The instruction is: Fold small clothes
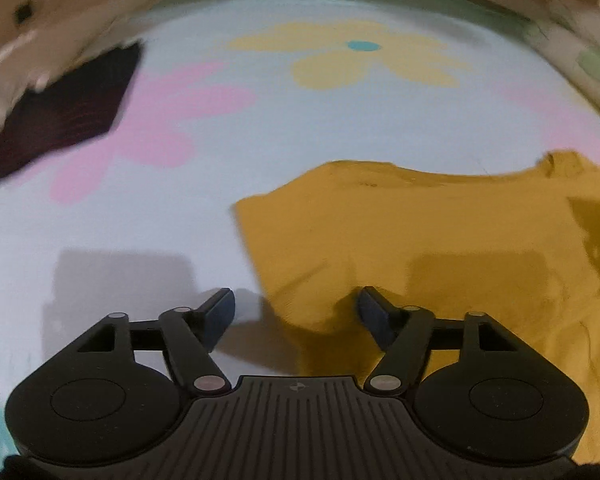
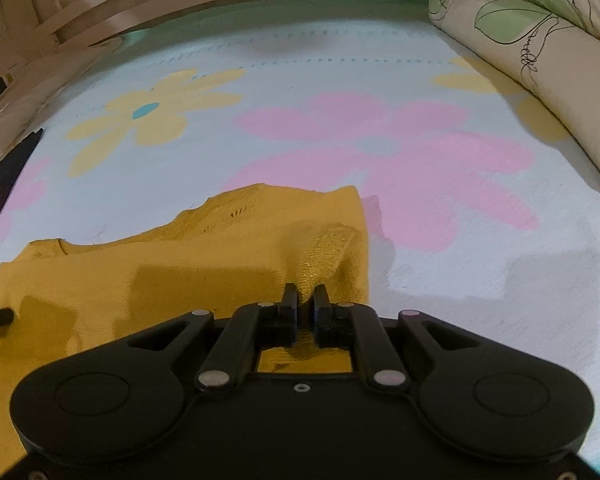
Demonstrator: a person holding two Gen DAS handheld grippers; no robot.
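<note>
Here: right gripper (image 2: 305, 300) pinching mustard garment (image 2: 204, 264) fold; left gripper (image 1: 296, 312) spread wide over its edge.

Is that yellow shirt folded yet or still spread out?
Partly folded: the yellow shirt shows a layer doubled over itself, and the right claw pinches a raised ridge.

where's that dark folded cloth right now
The dark folded cloth lies at the far left edge of the flowered bedspread, beside a pink flower and well apart from the yellow garment; the right wrist view catches only its corner.
</note>
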